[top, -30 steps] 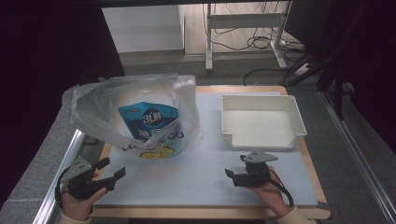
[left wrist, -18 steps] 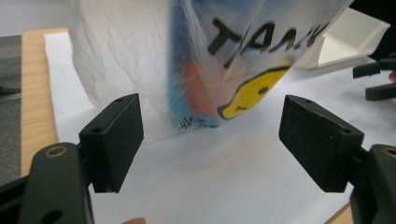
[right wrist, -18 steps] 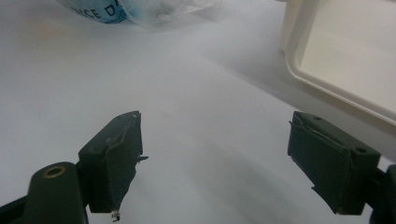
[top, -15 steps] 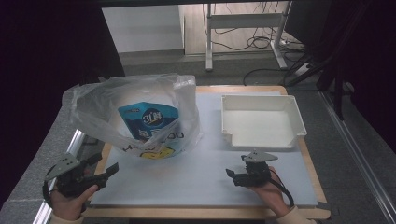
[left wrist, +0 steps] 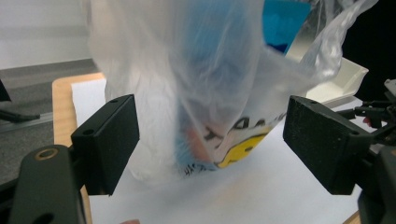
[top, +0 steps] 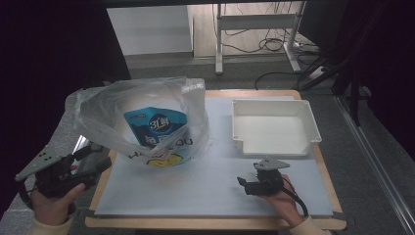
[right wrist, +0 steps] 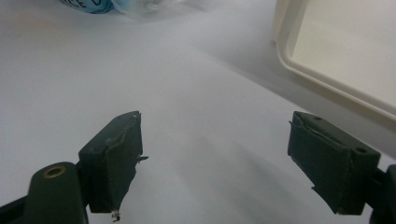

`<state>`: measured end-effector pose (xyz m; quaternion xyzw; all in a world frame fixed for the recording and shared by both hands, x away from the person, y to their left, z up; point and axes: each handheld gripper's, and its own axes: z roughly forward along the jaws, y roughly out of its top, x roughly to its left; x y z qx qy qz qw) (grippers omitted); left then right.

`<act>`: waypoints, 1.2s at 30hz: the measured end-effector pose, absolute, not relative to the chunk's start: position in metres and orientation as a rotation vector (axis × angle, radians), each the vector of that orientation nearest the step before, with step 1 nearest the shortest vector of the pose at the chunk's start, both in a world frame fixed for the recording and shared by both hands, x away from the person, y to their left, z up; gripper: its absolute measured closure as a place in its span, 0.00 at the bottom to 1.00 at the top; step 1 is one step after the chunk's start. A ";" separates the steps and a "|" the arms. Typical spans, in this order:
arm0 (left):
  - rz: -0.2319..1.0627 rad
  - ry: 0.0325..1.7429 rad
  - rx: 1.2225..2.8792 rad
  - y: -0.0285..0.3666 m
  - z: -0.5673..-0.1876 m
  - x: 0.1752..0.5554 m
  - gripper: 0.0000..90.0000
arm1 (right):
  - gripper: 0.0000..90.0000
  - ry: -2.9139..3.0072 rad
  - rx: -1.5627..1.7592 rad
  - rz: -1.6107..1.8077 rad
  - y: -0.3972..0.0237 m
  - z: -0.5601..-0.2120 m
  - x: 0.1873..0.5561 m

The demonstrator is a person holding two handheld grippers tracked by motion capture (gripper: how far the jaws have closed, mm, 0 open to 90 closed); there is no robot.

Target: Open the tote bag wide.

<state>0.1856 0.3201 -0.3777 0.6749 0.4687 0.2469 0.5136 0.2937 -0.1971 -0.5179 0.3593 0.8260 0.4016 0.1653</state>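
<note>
At the lower left of the high view, the left tongs [top: 90, 157] are sitting in a hand [top: 51, 200] just off the worktop's [top: 215, 183] left edge, pointing toward the upper right. Their jaws have just been opening and are standing wide, with nothing pressed between the pads. In the left gripper view those tongs [left wrist: 210, 140] are framing the clear plastic bag [left wrist: 205, 84] just ahead, the bag filling the gap in the picture but the pads not touching it.

At the lower right of the high view, the right tongs [top: 243, 183] are lying low over the pale sheet covering the worktop, held by the other hand [top: 284, 198]. In the right gripper view these tongs [right wrist: 215, 154] are gaping wide over bare white surface, holding nothing.

Farther up, in the left-centre of the high view, the plastic bag [top: 147, 122] is standing on the worktop with its mouth open upward. Inside it a blue packet [top: 155, 125] is showing through the film, and yellow and black print is showing near the bag's base.

To the right of the bag and apart from it, a white tray [top: 274, 105] is resting in the upper right of the worktop; its corner is appearing at the upper right of the right gripper view [right wrist: 299, 65].
</note>
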 end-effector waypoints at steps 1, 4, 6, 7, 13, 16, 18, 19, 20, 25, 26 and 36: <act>0.597 1.125 1.625 0.320 -0.375 0.187 0.21 | 0.20 2.356 1.021 1.143 -0.197 -0.518 0.294; 0.599 1.128 1.627 0.319 -0.365 0.196 0.21 | 0.20 2.355 1.018 1.147 -0.197 -0.519 0.294; 0.593 1.138 1.625 0.319 -0.361 0.201 0.20 | 0.20 2.357 1.017 1.136 -0.197 -0.519 0.294; 0.595 1.139 1.621 0.320 -0.359 0.203 0.20 | 0.20 2.357 1.015 1.133 -0.197 -0.519 0.294; 0.586 1.150 1.616 0.320 -0.349 0.216 0.24 | 0.20 2.360 1.024 1.124 -0.197 -0.521 0.295; 0.593 1.141 1.634 0.318 -0.348 0.222 0.38 | 0.20 2.365 1.020 1.110 -0.197 -0.521 0.295; 0.595 1.141 1.655 0.315 -0.349 0.226 0.53 | 0.20 2.364 1.017 1.116 -0.197 -0.521 0.295; 0.598 1.145 1.659 0.314 -0.350 0.228 0.58 | 0.20 2.364 1.017 1.118 -0.197 -0.520 0.295; 0.596 1.145 1.662 0.314 -0.351 0.229 0.65 | 0.20 2.361 1.011 1.116 -0.197 -0.521 0.295; 0.587 1.127 1.663 0.312 -0.357 0.237 0.89 | 0.20 2.368 1.006 1.108 -0.196 -0.521 0.295; 0.586 1.126 1.661 0.311 -0.358 0.238 0.91 | 0.20 2.364 1.008 1.110 -0.196 -0.522 0.295; 0.567 1.111 1.627 0.306 -0.362 0.244 0.94 | 0.21 2.360 0.993 1.127 -0.195 -0.518 0.293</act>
